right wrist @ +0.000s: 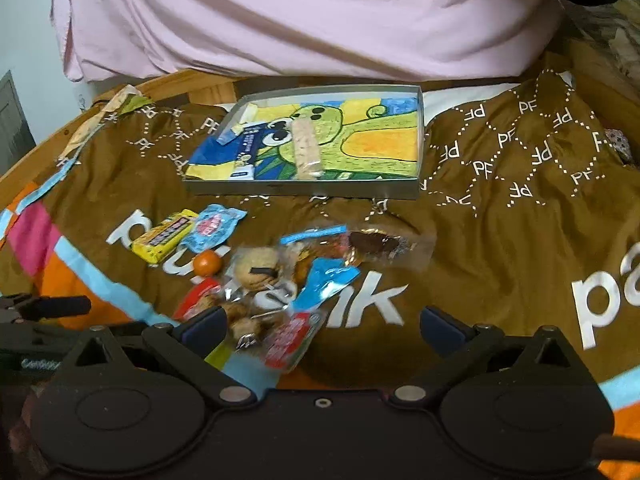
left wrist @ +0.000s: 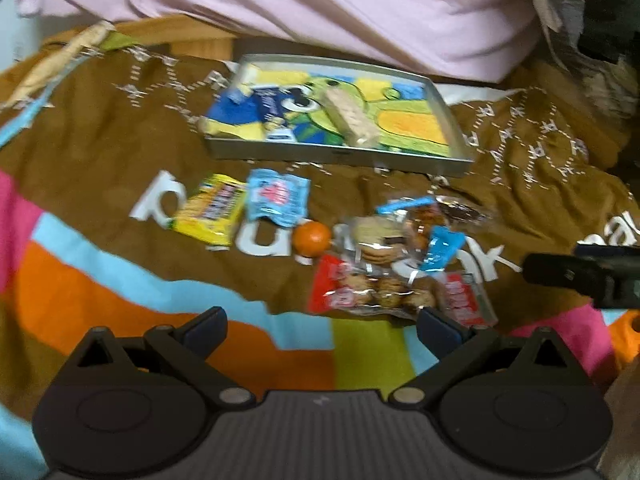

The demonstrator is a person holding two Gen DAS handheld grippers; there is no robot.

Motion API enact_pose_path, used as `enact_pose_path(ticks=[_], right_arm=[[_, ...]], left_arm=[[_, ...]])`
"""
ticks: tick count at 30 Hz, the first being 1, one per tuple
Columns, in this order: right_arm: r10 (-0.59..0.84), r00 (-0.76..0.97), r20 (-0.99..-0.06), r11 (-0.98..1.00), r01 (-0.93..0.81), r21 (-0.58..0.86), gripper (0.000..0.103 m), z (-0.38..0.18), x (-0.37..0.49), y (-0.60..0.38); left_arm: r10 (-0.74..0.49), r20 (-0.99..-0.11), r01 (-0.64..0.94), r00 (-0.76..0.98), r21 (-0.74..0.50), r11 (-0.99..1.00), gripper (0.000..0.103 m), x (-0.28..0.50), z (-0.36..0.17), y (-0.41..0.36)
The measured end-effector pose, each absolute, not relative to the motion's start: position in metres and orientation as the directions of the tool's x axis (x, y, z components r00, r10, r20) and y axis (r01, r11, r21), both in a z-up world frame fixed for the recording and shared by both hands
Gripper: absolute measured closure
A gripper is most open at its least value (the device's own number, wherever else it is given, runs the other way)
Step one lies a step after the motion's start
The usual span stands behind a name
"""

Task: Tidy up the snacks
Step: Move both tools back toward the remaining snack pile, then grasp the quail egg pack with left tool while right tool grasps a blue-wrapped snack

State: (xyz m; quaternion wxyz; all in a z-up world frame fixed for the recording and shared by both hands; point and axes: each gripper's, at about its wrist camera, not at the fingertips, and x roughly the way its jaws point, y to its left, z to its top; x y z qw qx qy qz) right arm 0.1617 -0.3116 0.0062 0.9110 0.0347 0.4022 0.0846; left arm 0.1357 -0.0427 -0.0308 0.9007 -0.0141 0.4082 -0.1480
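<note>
A shallow grey box (left wrist: 336,156) (right wrist: 304,190) with a cartoon picture inside lies on the brown cloth; it holds a pale snack bar (left wrist: 350,118) (right wrist: 306,150) and a blue packet (left wrist: 264,114) (right wrist: 246,152). In front of it lie a yellow candy pack (left wrist: 210,210) (right wrist: 164,236), a light blue packet (left wrist: 276,200) (right wrist: 212,226), a small orange (left wrist: 313,239) (right wrist: 208,262) and a heap of cookie bags (left wrist: 392,264) (right wrist: 276,292). My left gripper (left wrist: 322,330) is open, empty, just short of the heap. My right gripper (right wrist: 322,330) is open, its left finger over the heap's near edge.
A pink cloth (left wrist: 320,4) (right wrist: 304,16) hangs behind the box. The brown printed cloth (left wrist: 100,140) (right wrist: 520,220) has coloured stripes near me. A wooden edge (left wrist: 192,38) shows at the back left. Bare cloth lies right of the snacks.
</note>
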Motion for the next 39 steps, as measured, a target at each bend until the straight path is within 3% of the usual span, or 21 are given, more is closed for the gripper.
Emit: enact_pose_path(ticks=[14, 24, 36, 39], right_arm=[[0.284, 0.544, -0.79, 0.948, -0.035, 0.316, 0.001, -0.032, 0.22, -0.337], [0.366, 0.488, -0.792, 0.927, -0.121, 0.354, 0.003, -0.045, 0.245, -0.323], [0.37, 0.46, -0.807, 0.925, -0.105, 0.365, 0.04, -0.06, 0.273, -0.319], [0.343, 0.467, -0.815, 0.935, -0.09, 0.342, 0.058, -0.063, 0.28, -0.317]], left_arm=[[-0.468, -0.756, 0.586, 0.456, -0.141, 0.798, 0.0, 0.18, -0.051, -0.068], [-0.586, -0.749, 0.752, 0.31, -0.183, 0.633, 0.0, 0.201, -0.064, -0.086], [-0.569, -0.794, 0.846, 0.214, -0.141, 0.514, 0.0, 0.216, -0.077, -0.099], [-0.546, -0.808, 0.845, 0.223, -0.119, 0.521, 0.001, 0.214, -0.08, -0.1]])
